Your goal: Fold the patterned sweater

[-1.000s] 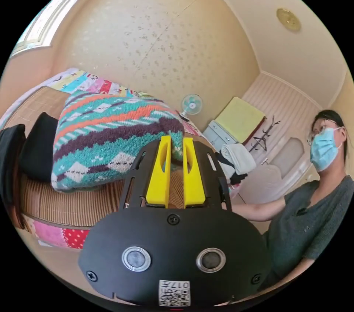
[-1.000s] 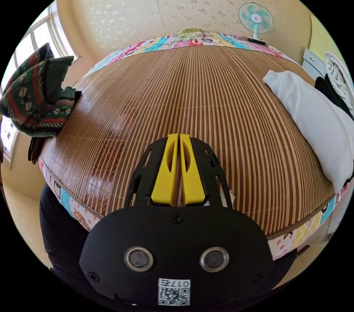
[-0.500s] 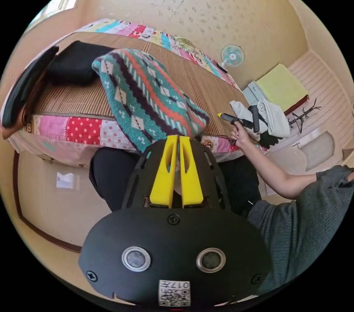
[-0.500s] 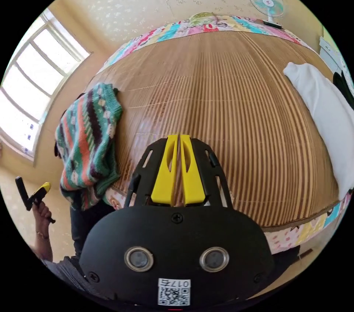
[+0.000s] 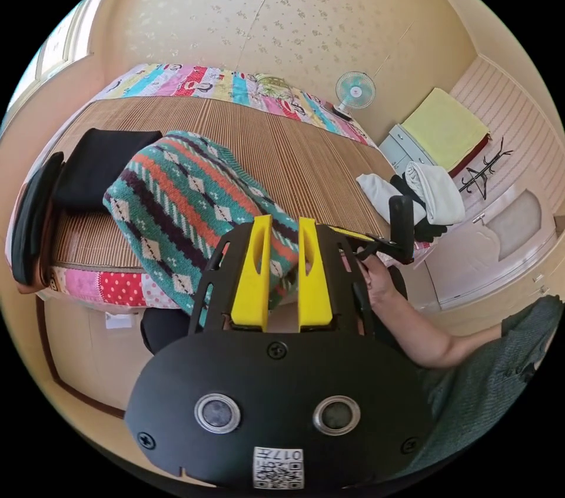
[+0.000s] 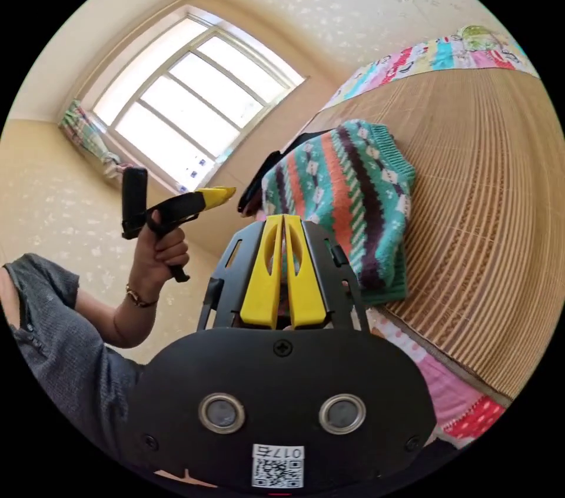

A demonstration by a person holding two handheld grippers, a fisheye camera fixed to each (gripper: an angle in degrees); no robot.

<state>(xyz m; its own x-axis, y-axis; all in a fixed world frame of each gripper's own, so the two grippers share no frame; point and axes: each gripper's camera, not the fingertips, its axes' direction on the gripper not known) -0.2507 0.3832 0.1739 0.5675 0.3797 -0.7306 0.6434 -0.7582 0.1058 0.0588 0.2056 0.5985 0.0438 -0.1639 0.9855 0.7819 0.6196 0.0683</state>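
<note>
The patterned sweater [image 5: 188,192], teal with orange, purple and white bands, lies bunched at the bed's near edge, one end hanging over the side. My left gripper [image 5: 285,222] is in front of it with its yellow jaws apart and no cloth between them. In the right gripper view the sweater [image 6: 347,192] lies just beyond my right gripper [image 6: 283,218], whose jaws are pressed together on nothing. A hand holds the left gripper [image 6: 226,191] up in the air, off the bed and apart from the sweater.
A striped bamboo mat [image 5: 294,150] covers the bed, over a patchwork sheet [image 5: 118,289]. Folded black clothes [image 5: 100,159] lie beside the sweater. White and black garments [image 5: 435,192] are piled at the far side. A small fan [image 5: 355,90] stands by the wall, and a window [image 6: 188,103] is behind the hand.
The left jaws, shut half a second ago, now stand apart. The sweater has settled lower on the bed's edge. The right view has swung towards the window and the sweater.
</note>
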